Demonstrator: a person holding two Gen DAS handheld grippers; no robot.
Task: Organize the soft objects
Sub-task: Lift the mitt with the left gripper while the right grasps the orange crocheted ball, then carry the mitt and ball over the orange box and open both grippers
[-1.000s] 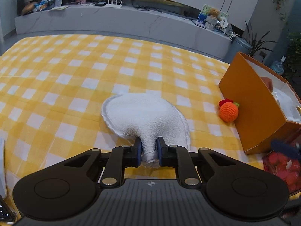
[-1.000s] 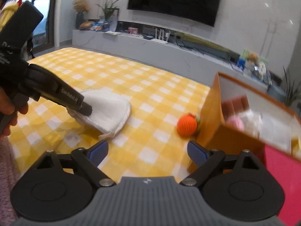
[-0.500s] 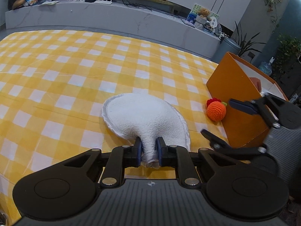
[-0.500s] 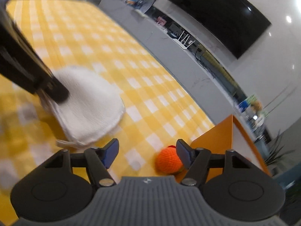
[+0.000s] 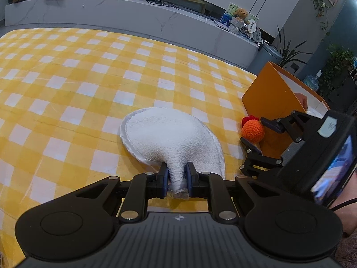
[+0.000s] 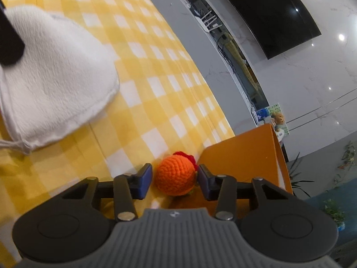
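Crocheted orange ball (image 6: 174, 177) on checked table (image 5: 89, 71), touching orange box (image 6: 243, 154) at its 9 o'clock. Likely light, squashy, rolls; take across middle. Right gripper (image 6: 174, 179) closing, ball between jaws, pads not pressing. Left gripper (image 5: 176, 177) pinches white cloth pouch (image 5: 169, 138) at its neck.

White pad (image 5: 171, 138): fluffy terry-like cloth, matt, stitched hem smoother. Orange ball (image 6: 175, 176): crocheted yarn, knobbly, matt; red yarn tuft on top. Checked cover (image 5: 89, 78): thin yellow-white cloth, matt, slight creases. Orange box (image 5: 272, 102): smooth card, matt outside, white inside. Left hand-held gripper (image 5: 176, 179): matt black plastic, ribbed grey housing, shiny metal pins, blue rubbery pads. Right hand-held gripper (image 6: 175, 179): same finish. Wall screen (image 6: 267, 11): glossy black. Long ledge (image 5: 133, 13): polished marble-look stone.
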